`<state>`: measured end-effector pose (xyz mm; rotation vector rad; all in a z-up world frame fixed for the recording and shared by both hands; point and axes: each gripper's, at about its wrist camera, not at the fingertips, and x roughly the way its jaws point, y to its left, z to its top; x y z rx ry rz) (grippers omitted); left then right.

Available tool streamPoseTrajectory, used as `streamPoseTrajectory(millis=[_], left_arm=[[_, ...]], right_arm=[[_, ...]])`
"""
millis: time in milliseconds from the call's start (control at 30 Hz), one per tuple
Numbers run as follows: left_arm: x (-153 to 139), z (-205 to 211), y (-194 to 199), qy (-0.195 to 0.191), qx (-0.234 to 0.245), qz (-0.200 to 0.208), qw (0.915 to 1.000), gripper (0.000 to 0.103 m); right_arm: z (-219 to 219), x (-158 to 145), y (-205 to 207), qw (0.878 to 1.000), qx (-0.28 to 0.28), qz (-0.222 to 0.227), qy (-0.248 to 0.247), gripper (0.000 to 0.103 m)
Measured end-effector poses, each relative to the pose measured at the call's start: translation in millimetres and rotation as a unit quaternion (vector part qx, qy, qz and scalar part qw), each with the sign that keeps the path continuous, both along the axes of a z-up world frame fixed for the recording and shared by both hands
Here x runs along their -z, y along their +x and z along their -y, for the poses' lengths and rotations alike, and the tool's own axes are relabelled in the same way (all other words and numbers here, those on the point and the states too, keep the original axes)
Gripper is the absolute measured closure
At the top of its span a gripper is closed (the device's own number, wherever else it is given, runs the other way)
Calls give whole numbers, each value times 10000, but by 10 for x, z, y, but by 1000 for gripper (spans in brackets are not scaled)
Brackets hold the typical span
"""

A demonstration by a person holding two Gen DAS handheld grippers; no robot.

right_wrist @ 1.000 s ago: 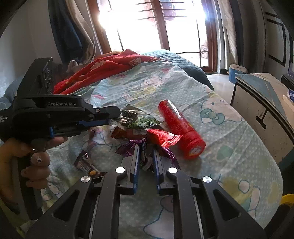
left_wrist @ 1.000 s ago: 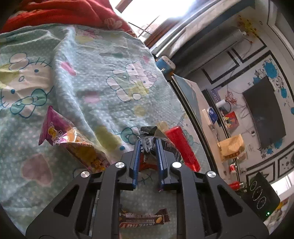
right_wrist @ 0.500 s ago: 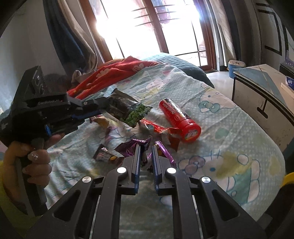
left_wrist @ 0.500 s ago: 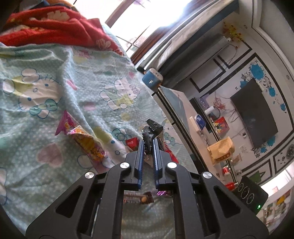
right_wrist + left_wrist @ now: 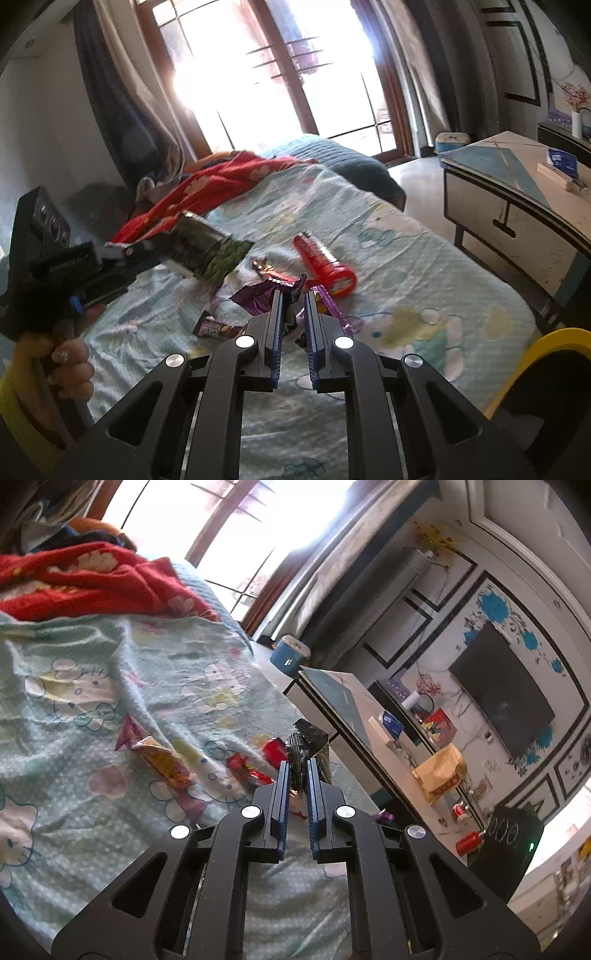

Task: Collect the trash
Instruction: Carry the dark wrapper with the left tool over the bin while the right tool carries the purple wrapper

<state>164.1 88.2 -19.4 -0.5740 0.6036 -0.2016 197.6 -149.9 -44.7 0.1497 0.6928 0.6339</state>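
Right wrist: right gripper clamps purple wrapper; left gripper clamps green-black packet

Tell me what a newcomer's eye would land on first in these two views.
Likely the dark green snack bag held up off the bed in the left gripper, at the left of the right wrist view. Next, the purple wrapper pinched in the right gripper, with the red tube lying on the cartoon bedsheet just beyond.
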Motion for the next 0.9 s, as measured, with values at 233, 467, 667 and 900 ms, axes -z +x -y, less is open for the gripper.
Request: streamPoseTrajectory(millis=[233,467,667,900], left_arm=[[-72,190,-76,176,185,128,9996,98],[-97,406,-137,342,370,189,9986,98],[-90,628,-171,496,608,217,9967,98],[-91,894,-211,667,910,242,9933,98]], right_arm=[[294,-127,-57,9992,346,121,149,92],[569,-226,-125,9974,635,242,232,92],[793,-274,-186,9957,857,284,221,92],[1044,-312,-250,9936,1080,313,140,92]])
